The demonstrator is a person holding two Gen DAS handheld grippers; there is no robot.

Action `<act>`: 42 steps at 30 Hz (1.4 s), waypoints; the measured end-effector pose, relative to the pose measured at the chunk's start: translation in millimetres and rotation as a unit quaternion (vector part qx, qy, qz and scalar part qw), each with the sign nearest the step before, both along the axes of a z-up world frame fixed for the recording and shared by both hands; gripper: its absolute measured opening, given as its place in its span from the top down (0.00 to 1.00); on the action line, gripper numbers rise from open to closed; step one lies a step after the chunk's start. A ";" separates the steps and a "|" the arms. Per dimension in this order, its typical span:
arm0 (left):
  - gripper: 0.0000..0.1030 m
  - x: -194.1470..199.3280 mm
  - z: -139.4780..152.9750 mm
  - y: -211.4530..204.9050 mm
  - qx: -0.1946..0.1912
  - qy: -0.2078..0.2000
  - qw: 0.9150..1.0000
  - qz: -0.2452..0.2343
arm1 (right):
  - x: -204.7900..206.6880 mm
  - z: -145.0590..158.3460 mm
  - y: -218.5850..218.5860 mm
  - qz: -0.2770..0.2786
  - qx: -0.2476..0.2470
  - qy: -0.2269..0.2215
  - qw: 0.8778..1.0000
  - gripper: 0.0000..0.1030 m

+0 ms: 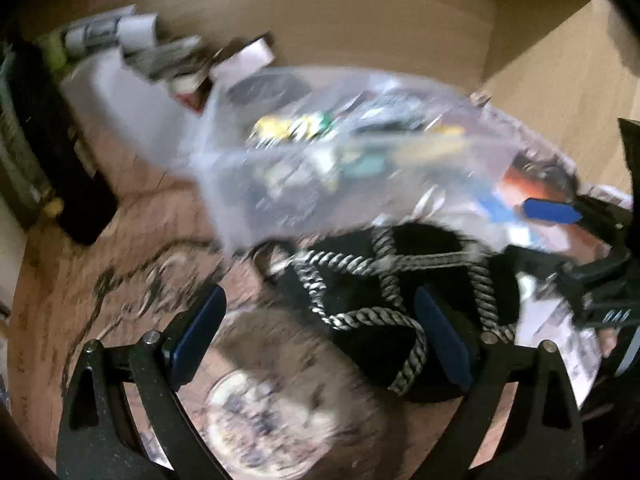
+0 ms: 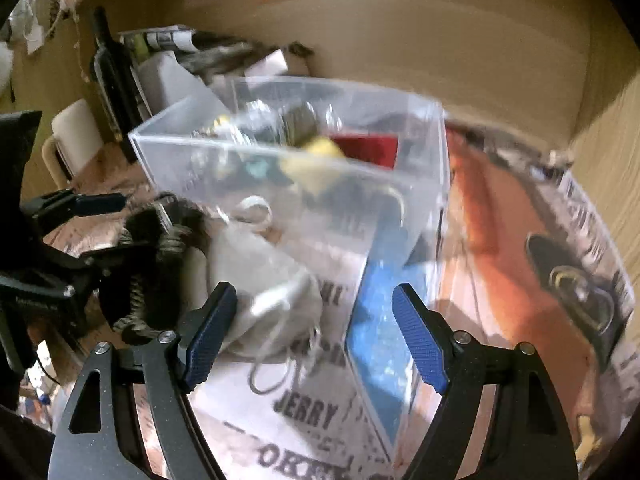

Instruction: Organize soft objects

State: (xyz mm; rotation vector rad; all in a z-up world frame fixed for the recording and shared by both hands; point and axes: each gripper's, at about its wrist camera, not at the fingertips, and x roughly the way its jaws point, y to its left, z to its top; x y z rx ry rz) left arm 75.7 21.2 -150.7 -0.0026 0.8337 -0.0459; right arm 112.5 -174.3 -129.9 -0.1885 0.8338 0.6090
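A clear plastic box point(image 1: 320, 160) with mixed small items stands on the wooden table; it also shows in the right wrist view point(image 2: 296, 184). A black soft piece with grey-white twisted cord point(image 1: 380, 300) lies in front of it, partly between my left gripper's point(image 1: 320, 340) open fingers. In the right wrist view a pale grey soft pouch point(image 2: 260, 280) lies just ahead of my right gripper point(image 2: 316, 336), which is open and empty. The left gripper point(image 2: 80, 208) shows at the left there, by the dark corded piece point(image 2: 156, 260). Both views are blurred.
A dark bottle point(image 2: 108, 76) and white containers point(image 1: 120, 92) stand at the back left. A cardboard wall point(image 1: 360, 20) rises behind. A printed magazine point(image 2: 520, 240) lies under and right of the box. A round patterned object point(image 1: 260, 420) lies near the left gripper.
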 end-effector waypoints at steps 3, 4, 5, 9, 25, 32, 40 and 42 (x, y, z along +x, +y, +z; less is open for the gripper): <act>0.06 -6.5 -9.9 15.6 0.015 0.014 1.000 0.019 | 2.2 -1.3 -4.7 -0.004 0.001 0.006 1.000 0.24; 0.06 -7.2 -11.3 22.4 0.013 0.017 0.999 0.025 | 3.4 -0.9 -6.0 -0.008 -0.003 0.003 1.000 0.24; 0.06 -7.4 -11.9 29.7 0.008 0.018 0.999 0.031 | 4.3 -1.0 -6.6 -0.012 -0.007 0.001 1.000 0.24; 0.07 -15.0 -8.2 48.9 0.006 0.018 0.998 0.057 | 3.9 2.3 -11.7 -0.022 -0.004 0.003 1.000 0.25; 0.07 0.5 -7.3 17.7 -0.060 0.036 0.998 0.002 | -9.7 -4.3 23.8 0.038 0.017 0.036 0.998 0.19; 0.23 -0.6 -10.4 8.9 -0.063 0.025 0.998 -0.008 | -8.6 -9.3 24.6 0.032 0.007 0.020 0.999 0.44; 0.73 -8.4 -5.6 -1.5 -0.058 0.016 0.998 -0.034 | -13.0 -6.0 17.5 0.029 0.021 0.011 0.999 0.72; 0.79 -12.9 -3.5 -1.4 -0.062 0.014 0.997 -0.034 | -16.8 -3.1 16.0 0.030 0.025 0.005 0.999 0.74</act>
